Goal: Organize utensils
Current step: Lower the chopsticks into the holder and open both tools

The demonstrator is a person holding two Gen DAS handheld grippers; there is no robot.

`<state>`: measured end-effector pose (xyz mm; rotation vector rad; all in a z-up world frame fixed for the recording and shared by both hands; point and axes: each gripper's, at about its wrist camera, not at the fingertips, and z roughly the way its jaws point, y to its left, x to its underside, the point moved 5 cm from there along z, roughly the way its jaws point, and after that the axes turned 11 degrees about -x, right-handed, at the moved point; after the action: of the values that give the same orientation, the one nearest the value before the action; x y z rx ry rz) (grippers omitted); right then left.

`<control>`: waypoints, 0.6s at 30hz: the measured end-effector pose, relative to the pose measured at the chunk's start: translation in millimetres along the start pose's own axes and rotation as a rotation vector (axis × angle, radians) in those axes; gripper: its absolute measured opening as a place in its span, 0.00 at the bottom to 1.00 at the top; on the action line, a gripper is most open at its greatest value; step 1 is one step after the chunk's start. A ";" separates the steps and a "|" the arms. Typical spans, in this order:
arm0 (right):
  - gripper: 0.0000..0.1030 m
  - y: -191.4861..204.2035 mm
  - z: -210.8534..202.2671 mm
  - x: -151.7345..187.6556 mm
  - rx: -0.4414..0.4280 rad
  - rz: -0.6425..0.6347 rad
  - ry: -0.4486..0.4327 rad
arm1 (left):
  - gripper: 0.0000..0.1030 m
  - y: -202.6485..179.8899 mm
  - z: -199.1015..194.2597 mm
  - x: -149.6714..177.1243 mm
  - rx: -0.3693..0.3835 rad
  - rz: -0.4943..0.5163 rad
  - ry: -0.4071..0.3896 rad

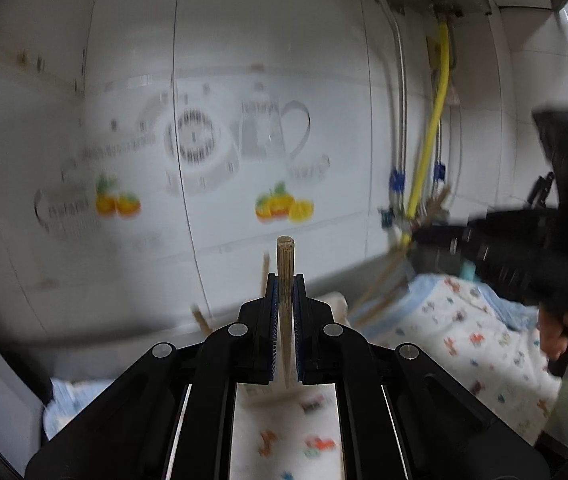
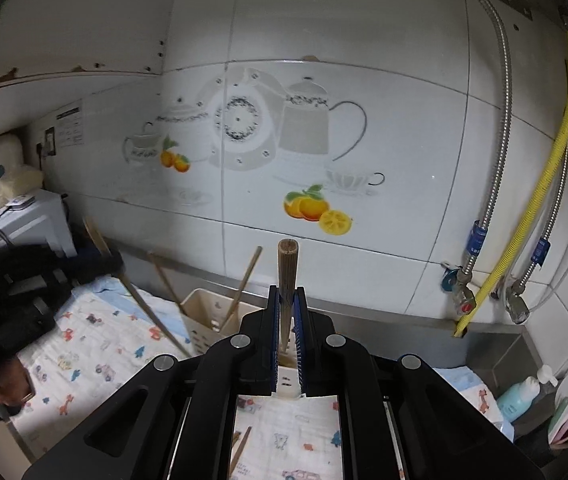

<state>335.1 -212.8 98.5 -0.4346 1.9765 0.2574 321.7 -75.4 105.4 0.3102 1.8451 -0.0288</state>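
Observation:
My left gripper (image 1: 285, 280) is shut on a wooden chopstick (image 1: 285, 264) that stands upright between its blue pads; the view is motion-blurred. My right gripper (image 2: 287, 292) is shut on another wooden chopstick (image 2: 287, 268), upright over a cream perforated utensil holder (image 2: 204, 312). Two chopsticks (image 2: 244, 280) lean inside that holder. The left gripper (image 2: 96, 264) shows at the left of the right wrist view with its chopstick (image 2: 140, 296) slanting down toward the holder. The right gripper (image 1: 435, 236) shows at the right of the left wrist view.
A patterned cloth (image 2: 96, 344) covers the steel counter. A tiled wall with teapot and orange decals (image 2: 307, 204) stands behind. Hoses and valves (image 2: 467, 292) hang at the right. A soap bottle (image 2: 519, 396) sits in the sink corner. A white appliance (image 2: 32, 220) stands at the left.

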 end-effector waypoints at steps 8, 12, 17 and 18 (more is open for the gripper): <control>0.07 -10.6 26.8 10.9 -0.005 0.015 0.039 | 0.05 8.5 28.0 -33.2 -0.065 -0.004 -0.054; 0.07 -11.2 40.2 18.0 -0.018 0.016 0.066 | 0.06 14.9 52.3 -24.5 -0.076 -0.034 -0.018; 0.07 -10.7 53.5 27.1 -0.029 0.019 0.098 | 0.06 18.3 75.6 -1.2 -0.053 -0.059 0.053; 0.07 -10.8 55.8 29.0 -0.028 0.019 0.104 | 0.06 19.0 78.5 2.9 -0.053 -0.063 0.064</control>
<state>374.4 -207.6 48.5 -0.4548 2.0817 0.2798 399.0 -70.5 82.1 0.2186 1.9157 -0.0132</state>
